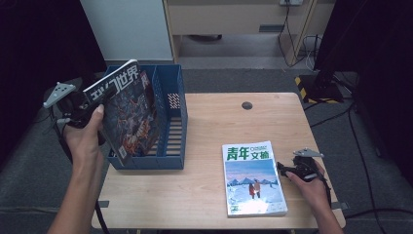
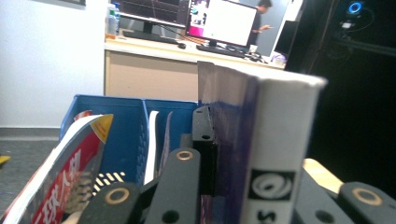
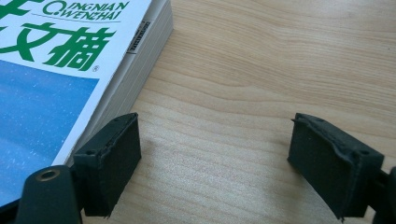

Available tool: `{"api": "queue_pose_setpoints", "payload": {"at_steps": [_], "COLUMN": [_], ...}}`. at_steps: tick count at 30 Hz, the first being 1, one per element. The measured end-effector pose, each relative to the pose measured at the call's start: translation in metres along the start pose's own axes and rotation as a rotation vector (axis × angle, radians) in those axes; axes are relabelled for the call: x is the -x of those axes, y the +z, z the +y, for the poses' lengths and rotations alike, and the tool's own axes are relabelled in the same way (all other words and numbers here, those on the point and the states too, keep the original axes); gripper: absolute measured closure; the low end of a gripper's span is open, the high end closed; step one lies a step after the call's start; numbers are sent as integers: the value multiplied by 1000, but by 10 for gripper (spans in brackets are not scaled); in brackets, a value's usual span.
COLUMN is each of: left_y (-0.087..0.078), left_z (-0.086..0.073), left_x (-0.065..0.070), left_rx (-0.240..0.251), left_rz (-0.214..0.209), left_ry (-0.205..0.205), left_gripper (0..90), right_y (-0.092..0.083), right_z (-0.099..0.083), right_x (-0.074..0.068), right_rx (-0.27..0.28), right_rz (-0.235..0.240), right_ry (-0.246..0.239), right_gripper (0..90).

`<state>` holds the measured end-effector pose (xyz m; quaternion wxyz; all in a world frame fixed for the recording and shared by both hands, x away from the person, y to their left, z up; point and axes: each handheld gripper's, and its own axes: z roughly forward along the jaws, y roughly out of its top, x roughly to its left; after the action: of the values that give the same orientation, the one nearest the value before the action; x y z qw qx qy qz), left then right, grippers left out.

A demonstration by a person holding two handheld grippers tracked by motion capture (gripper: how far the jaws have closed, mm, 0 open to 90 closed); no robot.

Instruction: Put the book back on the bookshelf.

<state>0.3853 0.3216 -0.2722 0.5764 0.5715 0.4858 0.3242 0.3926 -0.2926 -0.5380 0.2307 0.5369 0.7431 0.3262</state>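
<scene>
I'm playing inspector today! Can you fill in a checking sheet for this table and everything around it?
Surface: wooden table, bare around the things.
Job's things: dark magazine held over the blue file rack; white-and-blue magazine lies flat.
Clutter: nothing seen.
Grippers: left gripper shut on the dark magazine; right gripper open, on the table beside the flat magazine.
Cables: black cables on the floor.
Surroundings: grey floor, wooden cabinet, desk with monitors.
</scene>
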Motion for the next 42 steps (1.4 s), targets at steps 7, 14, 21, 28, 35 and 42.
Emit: {"api": "queue_pose_setpoints", "payload": {"at_steps": [7, 14, 21, 28, 35, 42], "left_y": [13, 23, 32, 37, 40, 48], "left_z": [-5, -8, -12, -17, -17, -21], "left_x": [-5, -3, 1, 1, 0, 1], "left_rx": [13, 36, 46, 50, 63, 58], "left_rz": [26, 28, 25, 41, 53, 57], "left_ry": [3, 9, 10, 23, 38, 45], "left_gripper": [818, 818, 818, 818, 818, 817], "right_y": [0, 0, 0, 0, 0, 0], "right_z": [0, 0, 0, 0, 0, 0], "right_x": [0, 0, 0, 0, 0, 0], "right_rx": [0, 0, 0, 0, 0, 0], "right_rz": [0, 0, 0, 0, 1, 1], "right_ry": [0, 0, 0, 0, 0, 0], "right_gripper": [168, 168, 168, 168, 168, 168]}}
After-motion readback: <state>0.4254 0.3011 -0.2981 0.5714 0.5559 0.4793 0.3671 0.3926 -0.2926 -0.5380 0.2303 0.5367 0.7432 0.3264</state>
